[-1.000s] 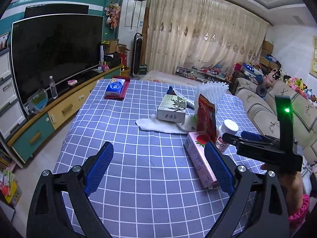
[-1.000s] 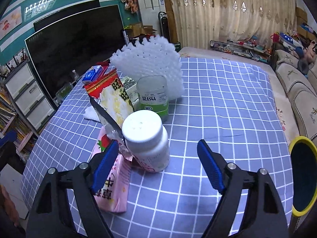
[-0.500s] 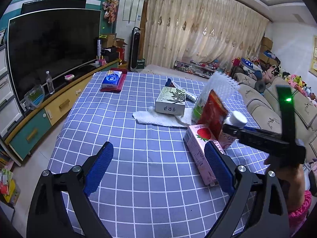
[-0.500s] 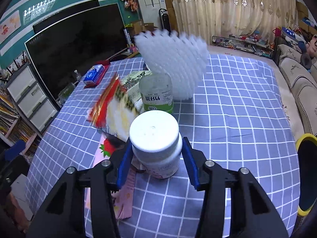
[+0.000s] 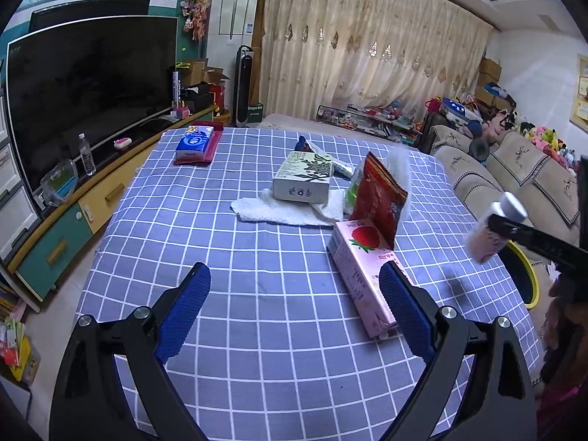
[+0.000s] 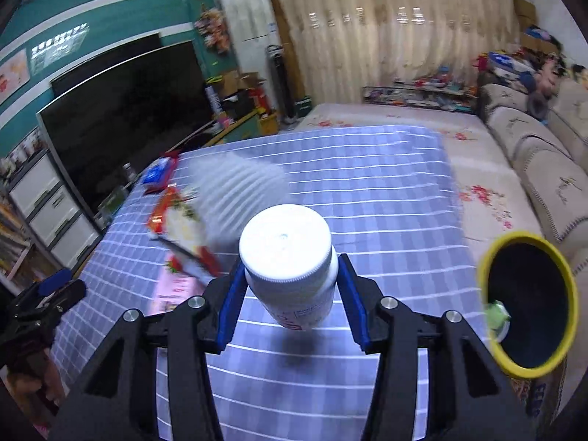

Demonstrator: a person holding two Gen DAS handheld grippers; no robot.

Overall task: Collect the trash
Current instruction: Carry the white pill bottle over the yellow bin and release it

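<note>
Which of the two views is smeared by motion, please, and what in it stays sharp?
Right wrist view: the tablecloth and foam sheet streak, while the right gripper and its white bottle stay crisp. Left wrist view: sharp throughout, only fisheye-bent.

Bare checked cloth left of the pink carton.

Both black plastic two-finger grippers carry ribbed blue pads (silver screws at the pivots).
</note>
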